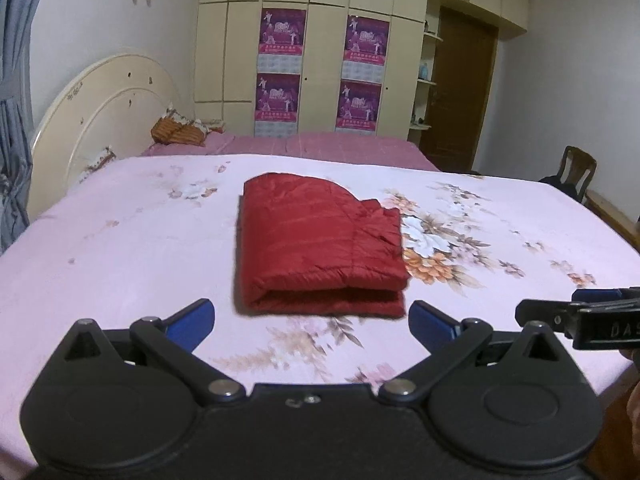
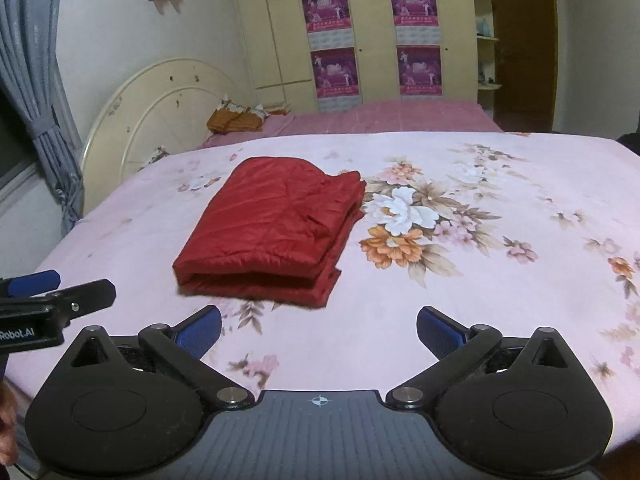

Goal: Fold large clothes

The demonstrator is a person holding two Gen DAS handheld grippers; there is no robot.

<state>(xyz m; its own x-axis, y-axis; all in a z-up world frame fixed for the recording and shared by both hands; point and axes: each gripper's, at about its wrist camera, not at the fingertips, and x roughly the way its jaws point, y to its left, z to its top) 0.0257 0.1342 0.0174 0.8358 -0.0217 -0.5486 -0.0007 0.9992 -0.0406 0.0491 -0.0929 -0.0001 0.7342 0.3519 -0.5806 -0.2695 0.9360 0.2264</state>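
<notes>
Garment: a red quilted jacket [image 1: 320, 246] is seen folded into a thick rectangle, its doubled edge turned toward the near side.
Position: it is laid flat near the middle of the bed [image 1: 120, 248] — on the pink floral sheet, just left of the large white and orange flower print [image 2: 404, 216].
Left gripper [image 1: 311, 318]: the blue-padded fingers are spread wide apart; nothing is held between them, and the jacket is left untouched just beyond the tips.
Right gripper [image 2: 319, 326]: its jaws are likewise parted fully — only bare sheet is seen in the gap, with the jacket lying beyond and to the left.
Spacing: the two tools are held side by side above the near edge of the bed, each caught at the margin of the other's view.
Far side: a cream rounded headboard [image 1: 100, 108] is seen at far left, with a wardrobe [image 2: 376, 32] bearing four purple posters behind.
</notes>
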